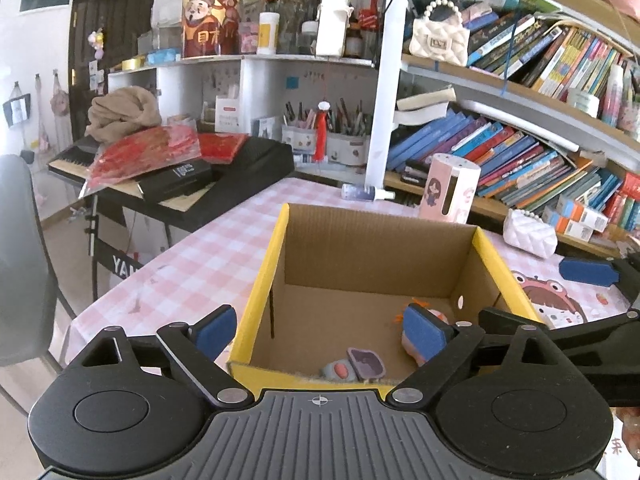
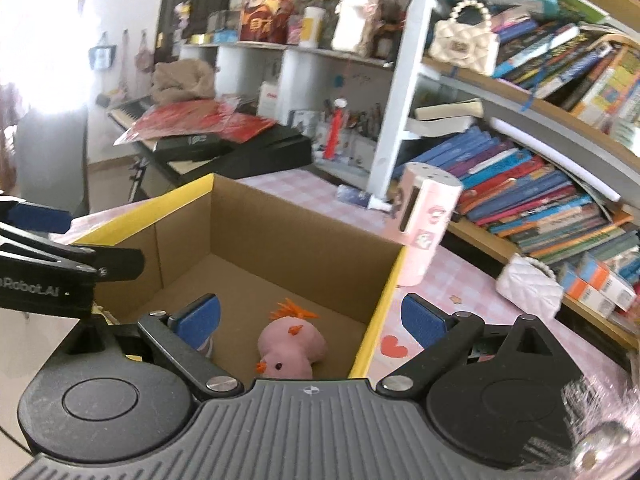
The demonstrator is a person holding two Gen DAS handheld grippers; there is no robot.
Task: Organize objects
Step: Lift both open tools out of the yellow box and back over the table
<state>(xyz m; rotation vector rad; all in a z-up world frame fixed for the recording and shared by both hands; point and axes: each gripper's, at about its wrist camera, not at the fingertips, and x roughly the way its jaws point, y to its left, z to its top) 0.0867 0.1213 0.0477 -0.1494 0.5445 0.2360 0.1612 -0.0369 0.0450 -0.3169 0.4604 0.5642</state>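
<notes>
An open cardboard box (image 1: 376,248) with yellow rims stands on the pink checked table; it also shows in the right wrist view (image 2: 280,232). A pink plush chick (image 2: 290,350) with an orange tuft lies on the box floor, partly hidden in the left wrist view (image 1: 434,316). A small grey and purple toy (image 1: 354,366) lies near the box's front wall. My left gripper (image 1: 320,332) is open and empty over the box's front edge. My right gripper (image 2: 312,322) is open and empty above the chick, straddling the box's right wall.
A pink cylinder holder (image 1: 450,188) and a spray bottle (image 1: 364,192) stand behind the box. A white quilted purse (image 1: 528,232) lies at the right. Bookshelves (image 1: 520,152) line the back. A keyboard (image 1: 192,176) with red packets stands left of the table.
</notes>
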